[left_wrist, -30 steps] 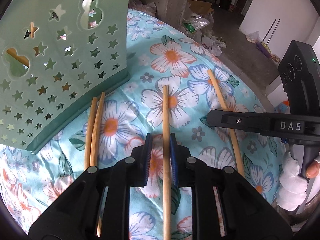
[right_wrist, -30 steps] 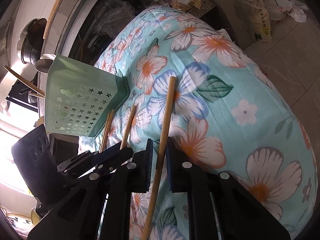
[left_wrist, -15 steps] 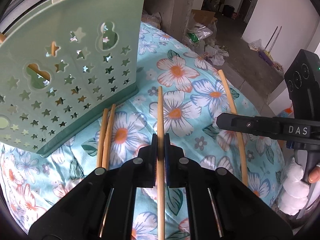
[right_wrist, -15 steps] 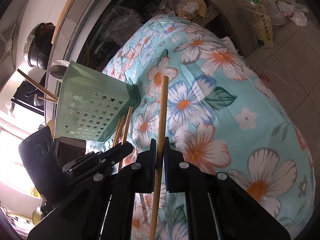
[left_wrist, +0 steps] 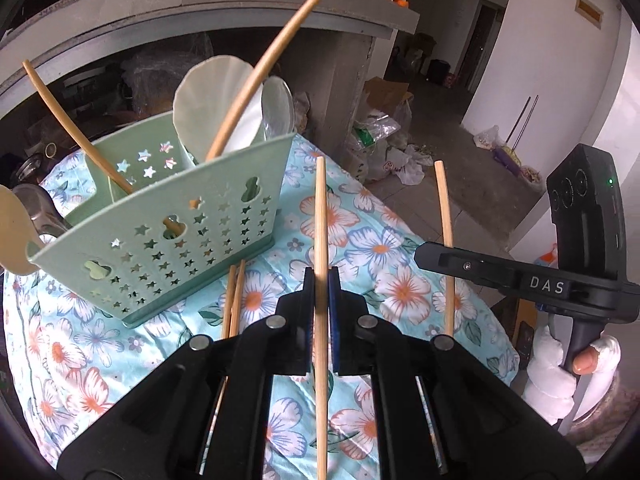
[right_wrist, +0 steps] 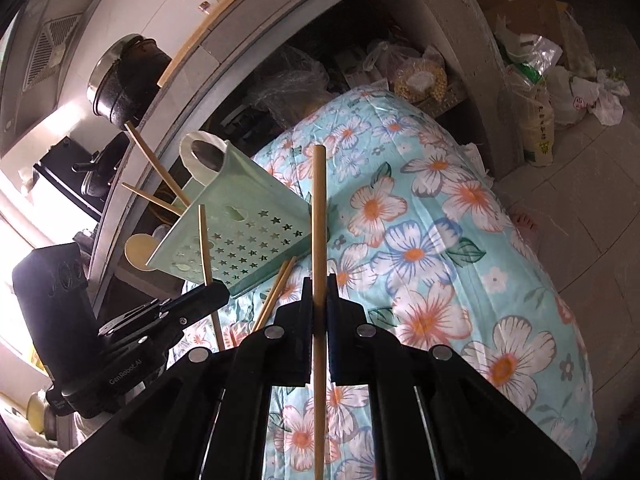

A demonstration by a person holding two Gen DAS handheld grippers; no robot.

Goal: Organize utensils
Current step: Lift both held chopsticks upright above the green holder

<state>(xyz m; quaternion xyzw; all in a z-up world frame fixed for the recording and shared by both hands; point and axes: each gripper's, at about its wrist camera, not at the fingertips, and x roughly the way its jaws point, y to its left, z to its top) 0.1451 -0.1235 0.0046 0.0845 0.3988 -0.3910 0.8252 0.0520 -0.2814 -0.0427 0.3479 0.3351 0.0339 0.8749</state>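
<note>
We are partway through tidying the chopsticks. Several utensils are already standing in the green holder (left_wrist: 172,240): two chopsticks leaning out of it and a pale spoon (left_wrist: 224,96) behind them. A pair of chopsticks (left_wrist: 234,300) is lying on the flowered cloth (left_wrist: 380,248) just beside the holder's base, waiting to be collected.

We are holding one chopstick in each tool. The left gripper (left_wrist: 320,280) is clamped on a chopstick (left_wrist: 321,216), its long axis running straight away from us along the fingers, with the far tip pointing past the holder's right corner. The right gripper (right_wrist: 319,286) is likewise pinched tight on its own chopstick (right_wrist: 319,208), which is pointing forward and up toward the holder's edge. Both sticks appear to be clear of the cloth.

What we are judging as left: dropping these two into the holder, then fetching the pair on the cloth.
</note>
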